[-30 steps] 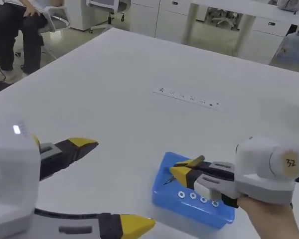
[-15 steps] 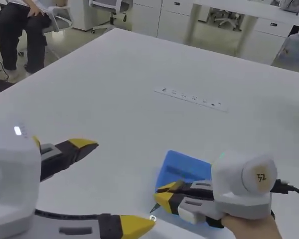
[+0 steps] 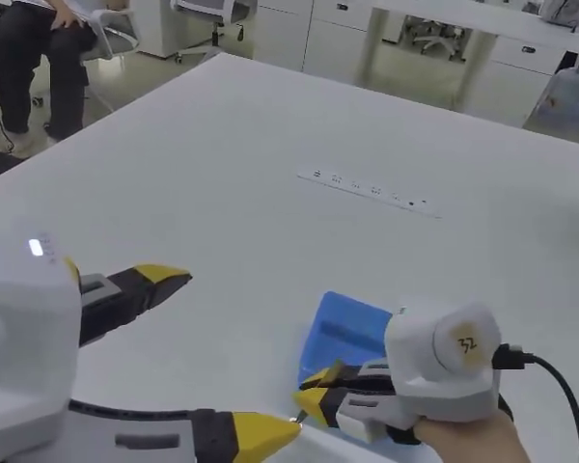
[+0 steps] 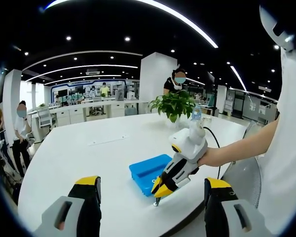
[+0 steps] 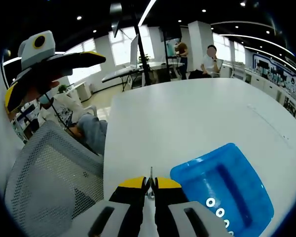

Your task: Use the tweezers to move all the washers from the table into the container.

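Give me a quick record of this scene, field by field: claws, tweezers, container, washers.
left claw: open, jaws wide apart
right claw: shut on tweezers
tweezers: tips down near the table, beside the container
container: blue, on the table
washers: at least three in the container

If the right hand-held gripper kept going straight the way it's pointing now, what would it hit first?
Probably the white table, just beside the blue container: the tweezers it holds slant down, tip nearly at the surface.
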The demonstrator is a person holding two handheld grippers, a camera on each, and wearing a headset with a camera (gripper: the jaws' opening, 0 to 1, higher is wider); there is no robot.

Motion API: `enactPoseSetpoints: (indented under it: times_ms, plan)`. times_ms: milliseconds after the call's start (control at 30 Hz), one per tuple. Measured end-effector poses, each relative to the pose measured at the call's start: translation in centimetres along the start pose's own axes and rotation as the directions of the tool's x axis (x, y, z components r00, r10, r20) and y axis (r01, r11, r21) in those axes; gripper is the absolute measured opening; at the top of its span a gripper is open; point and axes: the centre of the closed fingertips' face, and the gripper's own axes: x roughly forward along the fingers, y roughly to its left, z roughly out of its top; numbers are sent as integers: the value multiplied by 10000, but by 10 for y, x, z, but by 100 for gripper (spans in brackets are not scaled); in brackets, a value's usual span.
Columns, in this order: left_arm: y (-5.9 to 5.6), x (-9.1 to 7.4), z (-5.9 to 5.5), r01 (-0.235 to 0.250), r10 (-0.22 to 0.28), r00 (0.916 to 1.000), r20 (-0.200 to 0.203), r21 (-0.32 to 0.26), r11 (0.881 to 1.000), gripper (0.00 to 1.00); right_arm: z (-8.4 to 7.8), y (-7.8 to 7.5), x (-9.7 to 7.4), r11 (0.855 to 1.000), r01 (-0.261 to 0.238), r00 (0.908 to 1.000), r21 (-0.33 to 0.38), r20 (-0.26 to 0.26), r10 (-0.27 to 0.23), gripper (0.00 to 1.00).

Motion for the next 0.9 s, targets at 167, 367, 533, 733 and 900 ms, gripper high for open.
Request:
enactPoseSetpoints:
  times_ms: [167, 367, 533, 733, 900]
  plan:
    - [3, -2, -3, -62, 62, 9999, -85, -64, 10000, 88, -1, 3, 2, 9998, -60, 9999, -169, -141, 58, 3]
    - [5, -1, -4, -58, 57, 9999, -117, -90, 9999, 88, -1, 8, 4, 9984, -124, 9994, -549, -323, 106, 3]
    - [4, 2, -3, 57, -58, 10000, -74, -144, 9999, 87, 2, 16, 11, 9948, -294, 9991, -974, -341, 261, 3]
    - [2, 8, -3, 274, -276, 9996, -109, -149, 9995, 85, 3, 14, 12, 9965, 92, 9999, -835, 91, -84, 3]
    - [0, 15, 2, 504, -504, 9987, 36, -227, 9985, 84, 1, 7, 5, 9990, 441, 9971, -19, 620, -439, 2]
